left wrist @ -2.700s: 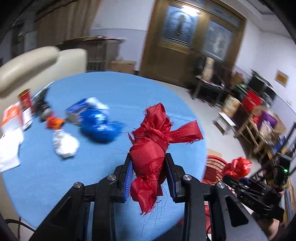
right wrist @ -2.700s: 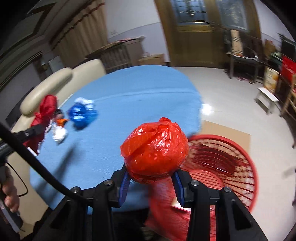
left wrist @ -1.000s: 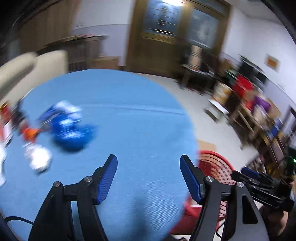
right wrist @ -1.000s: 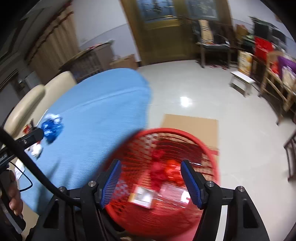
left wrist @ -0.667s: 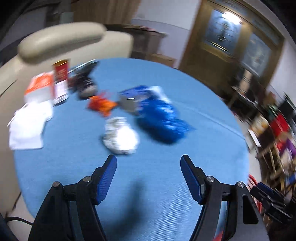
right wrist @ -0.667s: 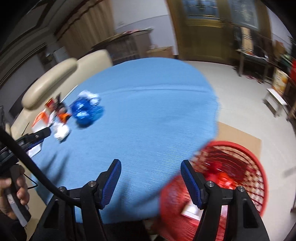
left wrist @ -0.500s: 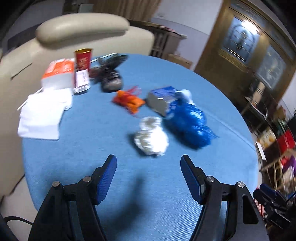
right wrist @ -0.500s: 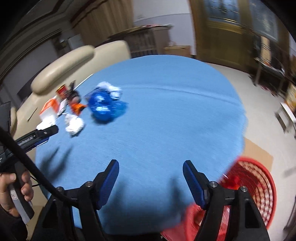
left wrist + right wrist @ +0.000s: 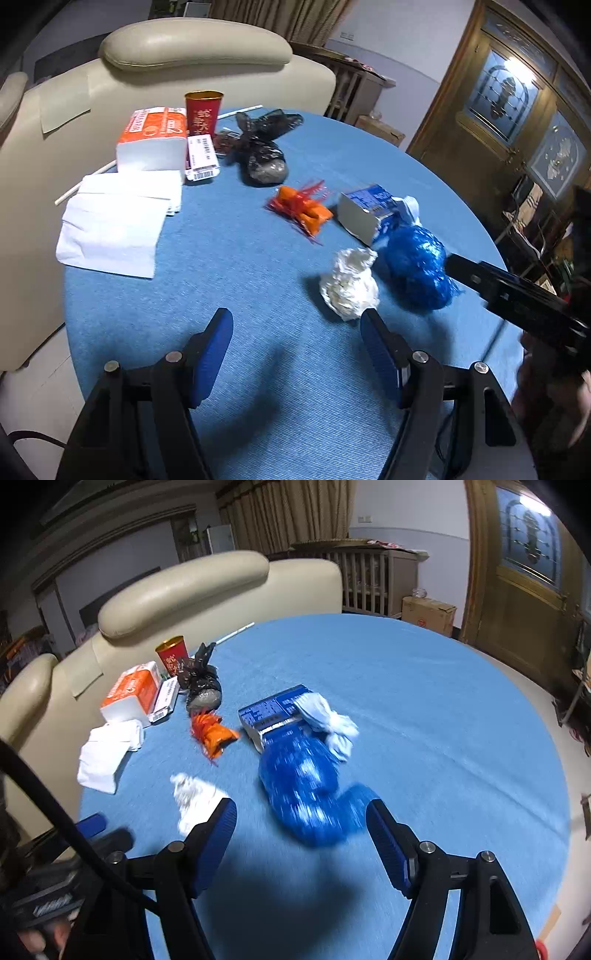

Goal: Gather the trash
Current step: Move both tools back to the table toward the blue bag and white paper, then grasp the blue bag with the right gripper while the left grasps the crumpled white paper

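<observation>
Both tools were wide open and empty over the blue desk [image 9: 229, 258]! The left tool [image 9: 297, 347] hung over the near edge, its blue pads spread with only cloth between them, and the white wad [image 9: 349, 282] lay just beyond its right pad. Touching that wad on the right sat the blue bag [image 9: 419, 267], and behind it the blue carton [image 9: 364, 212] lay on its side with a white rag [image 9: 408, 206] at its end. The orange wrapper [image 9: 301, 210] lay near the middle of the desk, the black bag [image 9: 264, 157] further back, and toward the far left edge stood the red cup [image 9: 203, 112] beside the tissue pack [image 9: 153, 138], with loose tissues [image 9: 114, 219] spread in front and a white straw [image 9: 83, 184] poking out by the edge. The right tool [image 9: 301, 825], jaws just as wide, hovered right at the blue bag [image 9: 303, 786], which was blurred and sat just ahead of the gap between the pads. From that view the white wad [image 9: 194, 799] lay by the left pad, the carton [image 9: 275, 712] and rag [image 9: 328, 722] just behind the bag, the orange wrapper [image 9: 212, 734] to their left. The cream sofa [image 9: 184, 587] stood behind the far edge.
</observation>
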`<state>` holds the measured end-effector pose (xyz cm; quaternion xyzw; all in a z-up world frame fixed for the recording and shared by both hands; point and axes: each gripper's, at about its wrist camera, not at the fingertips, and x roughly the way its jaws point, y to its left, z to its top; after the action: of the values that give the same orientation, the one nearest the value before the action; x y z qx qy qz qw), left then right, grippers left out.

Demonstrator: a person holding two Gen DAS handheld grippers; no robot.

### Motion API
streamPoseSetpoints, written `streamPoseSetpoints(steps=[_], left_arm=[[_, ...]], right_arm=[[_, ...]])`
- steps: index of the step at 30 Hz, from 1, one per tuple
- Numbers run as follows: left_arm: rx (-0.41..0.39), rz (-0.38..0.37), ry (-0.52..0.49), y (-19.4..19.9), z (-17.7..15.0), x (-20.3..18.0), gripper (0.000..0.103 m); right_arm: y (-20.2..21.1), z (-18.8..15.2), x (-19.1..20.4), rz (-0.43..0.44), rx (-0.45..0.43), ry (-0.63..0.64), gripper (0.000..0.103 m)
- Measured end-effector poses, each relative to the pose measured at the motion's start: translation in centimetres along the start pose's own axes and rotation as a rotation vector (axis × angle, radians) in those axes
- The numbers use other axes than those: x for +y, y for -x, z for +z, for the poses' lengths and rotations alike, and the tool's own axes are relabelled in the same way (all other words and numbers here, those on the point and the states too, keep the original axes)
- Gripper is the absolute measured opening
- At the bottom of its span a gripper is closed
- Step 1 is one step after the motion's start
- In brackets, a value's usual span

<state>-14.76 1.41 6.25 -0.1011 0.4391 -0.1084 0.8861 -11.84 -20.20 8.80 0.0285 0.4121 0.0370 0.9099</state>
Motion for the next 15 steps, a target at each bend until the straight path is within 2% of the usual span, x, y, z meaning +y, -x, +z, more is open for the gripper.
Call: streamPoseSetpoints(steps=[7, 11, 12, 13, 15], left_arm=[[0.01, 0.0, -0.008, -0.9, 0.6, 0.1, 0.072], [0.013, -0.001, -0.015, -1.6, 1.0, -0.3, 0.073], [0.015, -0.001, -0.019, -1.8, 1.1, -0.5, 0.073], [0.019, 0.0, -0.024, -2.1, 1.2, -0.7, 0.073], [0.025, 0.0, -0.03, -2.7, 1.4, -1.1, 0.073]], right_arm=[[-4.6, 0.7, 0.5, -0.022, 0.066, 0.02, 0.076], [-5.9, 0.6, 0.1, -0.015, 0.086, -0.002, 0.075], [-6.1, 0.6, -0.2, -0.006, 0.091, -0.014, 0.074], [-6.3, 0.5, -0.4, 0.003, 0.095, -0.025, 0.064], [-6.2, 0.5, -0.6, 0.007, 0.092, -0.032, 0.061]])
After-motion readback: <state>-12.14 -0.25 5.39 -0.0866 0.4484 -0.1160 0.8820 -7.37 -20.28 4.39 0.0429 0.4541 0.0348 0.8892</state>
